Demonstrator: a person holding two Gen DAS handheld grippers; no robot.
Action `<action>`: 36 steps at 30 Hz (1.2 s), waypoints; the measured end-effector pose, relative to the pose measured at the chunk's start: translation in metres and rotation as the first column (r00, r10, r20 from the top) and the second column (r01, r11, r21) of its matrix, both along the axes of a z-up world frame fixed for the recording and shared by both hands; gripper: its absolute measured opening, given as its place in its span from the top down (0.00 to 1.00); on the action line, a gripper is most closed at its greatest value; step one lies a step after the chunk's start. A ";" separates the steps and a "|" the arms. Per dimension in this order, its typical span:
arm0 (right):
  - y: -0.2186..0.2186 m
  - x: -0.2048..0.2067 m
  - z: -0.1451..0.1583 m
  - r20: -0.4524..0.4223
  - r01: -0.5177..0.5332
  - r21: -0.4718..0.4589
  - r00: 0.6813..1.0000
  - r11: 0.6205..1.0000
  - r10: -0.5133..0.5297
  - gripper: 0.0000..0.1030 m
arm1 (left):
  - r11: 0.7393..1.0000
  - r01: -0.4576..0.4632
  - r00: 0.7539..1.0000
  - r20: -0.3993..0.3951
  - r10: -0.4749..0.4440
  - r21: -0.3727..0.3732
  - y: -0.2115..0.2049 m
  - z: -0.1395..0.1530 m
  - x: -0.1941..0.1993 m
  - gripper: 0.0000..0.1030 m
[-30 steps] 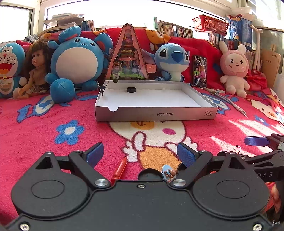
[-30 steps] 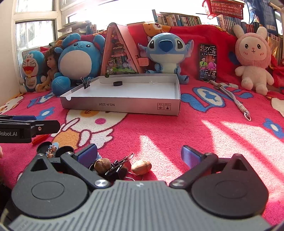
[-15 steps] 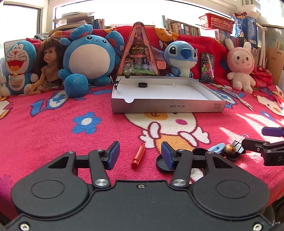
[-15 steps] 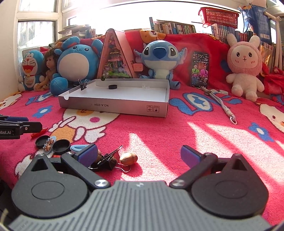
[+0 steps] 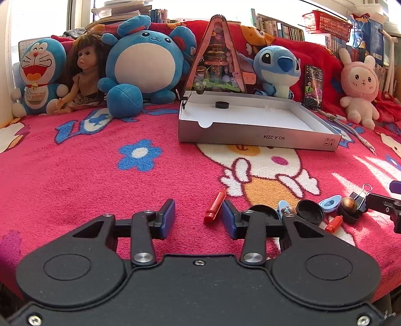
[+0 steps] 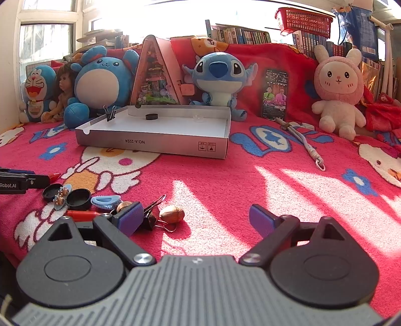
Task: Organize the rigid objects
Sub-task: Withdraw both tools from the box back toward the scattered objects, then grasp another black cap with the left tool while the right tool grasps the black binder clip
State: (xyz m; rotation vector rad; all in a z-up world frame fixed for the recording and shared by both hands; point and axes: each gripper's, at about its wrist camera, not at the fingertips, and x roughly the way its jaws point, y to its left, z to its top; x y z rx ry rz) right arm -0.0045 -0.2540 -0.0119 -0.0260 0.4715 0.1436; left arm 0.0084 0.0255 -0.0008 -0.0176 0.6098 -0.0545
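A small red stick point(image 5: 214, 207) lies on the pink blanket between the blue pads of my left gripper point(image 5: 198, 214), close to the right pad. The jaws are closing and neither pad touches the stick. To its right lie black lids point(image 5: 309, 212), a blue clip point(image 5: 330, 201), a bronze ball point(image 5: 348, 204) and a second red piece point(image 5: 334, 224). My right gripper point(image 6: 195, 215) is wide, its jaws closing slightly. An acorn point(image 6: 172, 214) and a black binder clip point(image 6: 151, 217) lie just inside its left finger, untouched. A shallow silver box point(image 5: 250, 136) holds a black disc point(image 5: 221, 104).
Plush toys, a doll point(image 5: 84, 75) and a triangular toy house point(image 5: 216, 62) line the back behind the box. A binder clip point(image 6: 110, 114) sits on the box's left rim. A cord point(image 6: 308, 143) lies to the right. Bookshelves and a red basket point(image 6: 304, 21) stand behind.
My left gripper's jaws have narrowed a lot and it has shifted left, so the red stick now lies between its pads. The right gripper's view has drawn back slightly.
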 end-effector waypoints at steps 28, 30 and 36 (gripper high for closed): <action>0.000 -0.007 0.002 -0.013 0.004 0.022 1.000 1.000 -0.004 0.27 | 0.998 -0.063 0.998 0.007 0.062 0.018 0.004 0.006 0.000 0.60; 0.008 -0.006 0.002 -0.014 -0.011 -0.003 1.000 1.000 0.011 0.33 | 0.999 -0.051 0.999 0.017 0.051 0.019 0.001 0.010 -0.004 0.59; 0.020 -0.006 -0.002 -0.044 -0.037 0.011 0.998 0.999 0.038 0.56 | 0.999 0.018 0.999 0.038 -0.019 0.029 -0.012 0.018 -0.017 0.59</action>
